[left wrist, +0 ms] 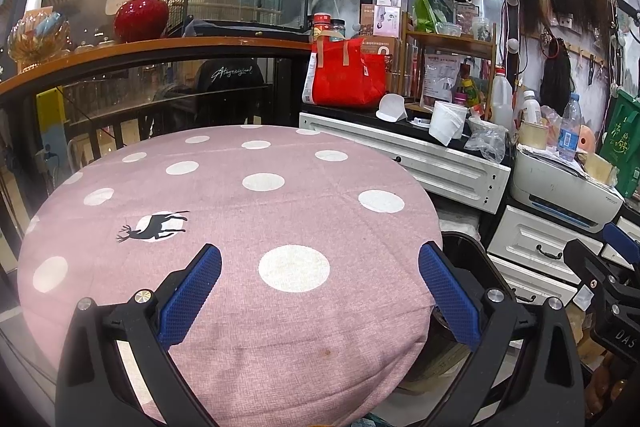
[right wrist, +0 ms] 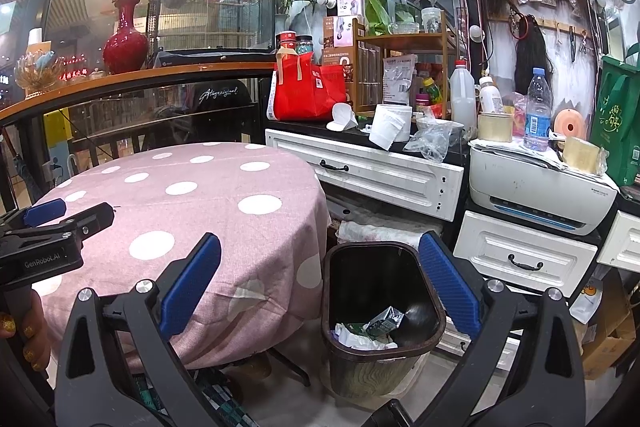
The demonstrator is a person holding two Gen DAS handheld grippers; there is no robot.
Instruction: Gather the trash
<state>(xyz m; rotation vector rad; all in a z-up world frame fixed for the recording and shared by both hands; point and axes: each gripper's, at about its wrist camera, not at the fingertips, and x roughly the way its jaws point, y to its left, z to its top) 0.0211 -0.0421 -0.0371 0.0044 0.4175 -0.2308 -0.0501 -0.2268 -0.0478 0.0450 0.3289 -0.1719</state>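
With the left gripper and the right gripper both spread wide and holding nothing, the task seems nearly finished, because the round table shows no trash and a crushed carton with crumpled paper lies inside the bin beside it.

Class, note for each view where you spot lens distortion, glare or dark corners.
Left wrist view: the orange counter rail bows strongly, corners vignette black, ceiling lights flare. Right wrist view: same fisheye bend, lights bloom top left, the trash bin interior sits in shadow.
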